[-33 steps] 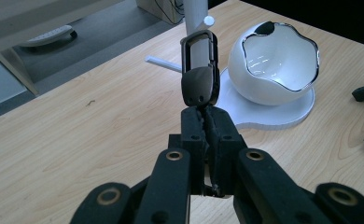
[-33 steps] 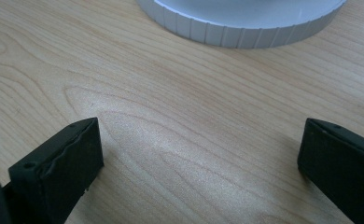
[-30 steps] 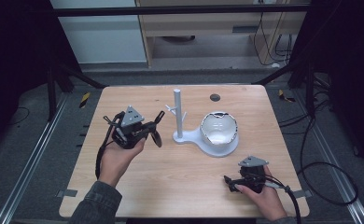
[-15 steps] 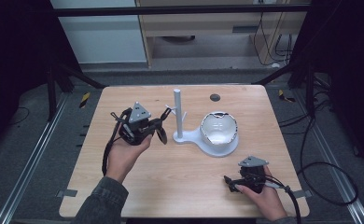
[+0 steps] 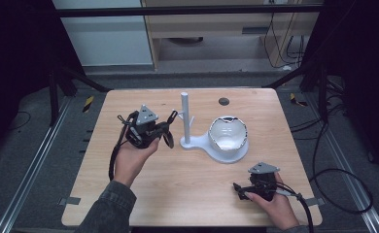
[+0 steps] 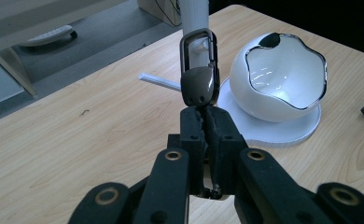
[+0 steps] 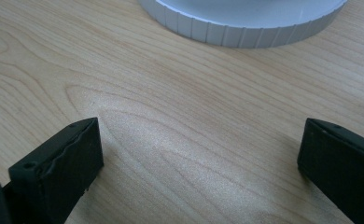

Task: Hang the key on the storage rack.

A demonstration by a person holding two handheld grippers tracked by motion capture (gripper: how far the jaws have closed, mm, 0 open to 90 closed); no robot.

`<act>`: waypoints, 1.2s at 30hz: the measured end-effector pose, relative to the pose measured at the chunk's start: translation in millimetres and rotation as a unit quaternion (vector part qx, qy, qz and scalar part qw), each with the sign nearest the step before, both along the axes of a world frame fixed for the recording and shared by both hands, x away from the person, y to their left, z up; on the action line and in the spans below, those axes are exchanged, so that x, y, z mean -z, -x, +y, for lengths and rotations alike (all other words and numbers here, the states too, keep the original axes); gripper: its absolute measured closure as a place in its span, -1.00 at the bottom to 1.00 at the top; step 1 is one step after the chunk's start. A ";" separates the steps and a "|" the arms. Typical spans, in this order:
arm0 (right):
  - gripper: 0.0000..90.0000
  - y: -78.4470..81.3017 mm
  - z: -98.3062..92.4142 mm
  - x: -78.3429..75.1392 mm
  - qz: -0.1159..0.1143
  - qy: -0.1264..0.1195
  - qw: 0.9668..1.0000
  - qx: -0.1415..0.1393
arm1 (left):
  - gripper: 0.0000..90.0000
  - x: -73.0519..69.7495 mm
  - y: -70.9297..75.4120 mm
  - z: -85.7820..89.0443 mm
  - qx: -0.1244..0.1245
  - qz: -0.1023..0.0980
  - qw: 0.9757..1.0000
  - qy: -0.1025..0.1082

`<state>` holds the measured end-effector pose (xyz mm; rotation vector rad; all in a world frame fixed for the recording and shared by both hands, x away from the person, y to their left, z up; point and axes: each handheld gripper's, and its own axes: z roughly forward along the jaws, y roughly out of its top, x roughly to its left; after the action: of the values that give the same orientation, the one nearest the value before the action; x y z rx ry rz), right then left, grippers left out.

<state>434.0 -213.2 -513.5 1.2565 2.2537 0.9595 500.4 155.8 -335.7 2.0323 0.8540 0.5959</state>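
Note:
My left gripper (image 5: pixel 164 132) hovers over the left half of the table, just left of the white post (image 5: pixel 185 116) of a stand. Its jaws are shut on a small dark metal clasp (image 6: pixel 199 74) with a rectangular loop, which sticks up beyond the fingertips in the left gripper view (image 6: pixel 204 116). The clasp is close to the post (image 6: pixel 194 9) and one of its thin pegs (image 6: pixel 159 81). A white bowl with a shiny rim (image 5: pixel 229 133) sits on the stand's round base (image 5: pixel 197 144). My right gripper (image 5: pixel 238 187) rests low at the near right, open and empty (image 7: pixel 199 154).
A small dark round disc (image 5: pixel 223 101) lies near the table's far edge. The edge of the stand's base (image 7: pixel 236 28) lies ahead of the right gripper. Bare wood stretches across the near middle (image 5: pixel 187 189). Cables trail off the table's right side (image 5: pixel 323 194).
The left gripper with the clasp has shifted slightly right and away, closer to the white post. The right gripper has stayed put.

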 end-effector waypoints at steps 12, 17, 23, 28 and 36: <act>-0.99 -0.2 -0.2 0.0 -0.001 0.001 1.000 -0.001 | 0.88 0.6 2.6 -5.1 0.004 -0.004 1.000 -0.002; -0.99 0.0 -0.1 0.0 0.000 0.000 1.000 0.000 | 0.88 2.3 -0.4 -7.5 0.002 0.001 1.000 -0.003; -0.99 0.0 -0.1 0.0 0.000 0.000 1.000 0.000 | 0.88 5.4 -4.2 -9.9 -0.002 0.002 1.000 -0.002; -0.99 0.0 -0.1 0.0 0.000 0.000 1.000 -0.001 | 0.88 8.0 -6.0 -14.0 0.000 0.004 1.000 -0.002; -0.99 0.0 0.0 -0.1 0.000 0.000 1.000 0.000 | 0.88 13.4 -10.1 -20.4 0.000 0.008 1.000 -0.003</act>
<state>434.0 -213.2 -513.3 1.2567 2.2550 0.9599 510.5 135.4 -349.0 2.0454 0.8619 0.5849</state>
